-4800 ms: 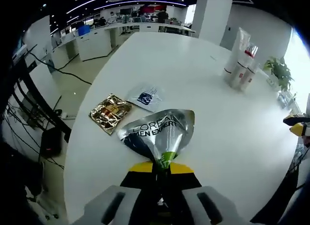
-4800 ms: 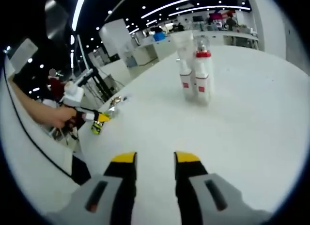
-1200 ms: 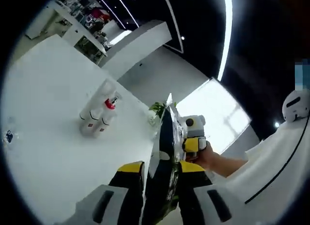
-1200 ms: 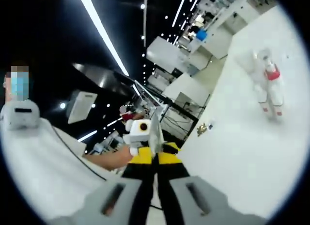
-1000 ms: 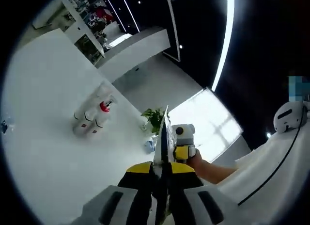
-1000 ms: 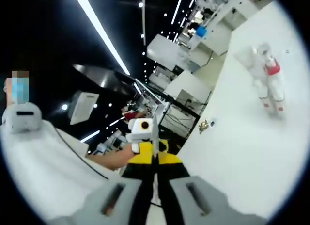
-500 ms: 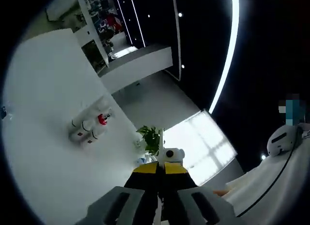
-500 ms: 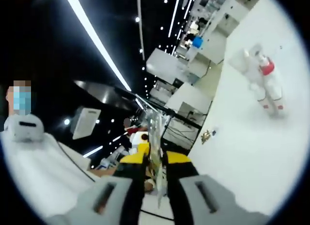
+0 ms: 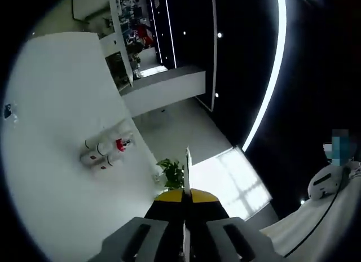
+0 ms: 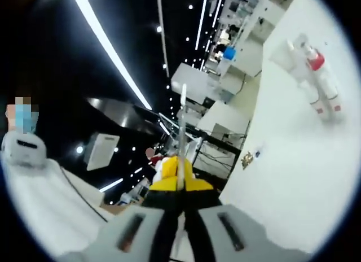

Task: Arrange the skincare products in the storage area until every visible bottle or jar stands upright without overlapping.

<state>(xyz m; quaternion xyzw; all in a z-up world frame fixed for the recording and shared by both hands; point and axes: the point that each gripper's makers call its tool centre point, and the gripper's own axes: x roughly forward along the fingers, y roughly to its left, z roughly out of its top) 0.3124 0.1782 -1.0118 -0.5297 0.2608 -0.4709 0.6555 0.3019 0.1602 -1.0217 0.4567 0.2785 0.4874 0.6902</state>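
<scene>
- Left gripper [image 9: 186,195]: yellow-tipped jaws pressed together on a thin silver sachet [image 9: 188,166], seen edge-on; its long axis runs straight out from the jaws, free end pointing away from the gripper.
- Right gripper [image 10: 180,184]: jaws also closed, pinching the same kind of thin foil sheet, the sachet [image 10: 183,118], edge-on, rising as a narrow strip from between the yellow tips; long axis along the jaws.
- In right gripper view a yellow-and-white bit sits just behind the tips; likely the other gripper, can't tell for sure.
- Both grippers are held up off the white table [image 9: 51,177], views rolled hard, so table fills left part of left gripper view and right part of right gripper view [image 10: 293,177].
- Bottle cluster [image 9: 107,150] stands on the table well apart from the grippers: white bottles with red labels, one red-capped; same cluster in right gripper view [image 10: 313,75], far right.
- Small flat packets near the table's edge: dark one [image 9: 8,110] at far left of left gripper view; gold one [image 10: 246,159] w/ a pale one beside it in right gripper view.
- Potted plant [image 9: 172,173] beyond the table's edge, just left of the sachet's line.
- White sleeve [image 9: 316,222] at lower right of left gripper view, and at lower left of right gripper view [image 10: 45,205].
</scene>
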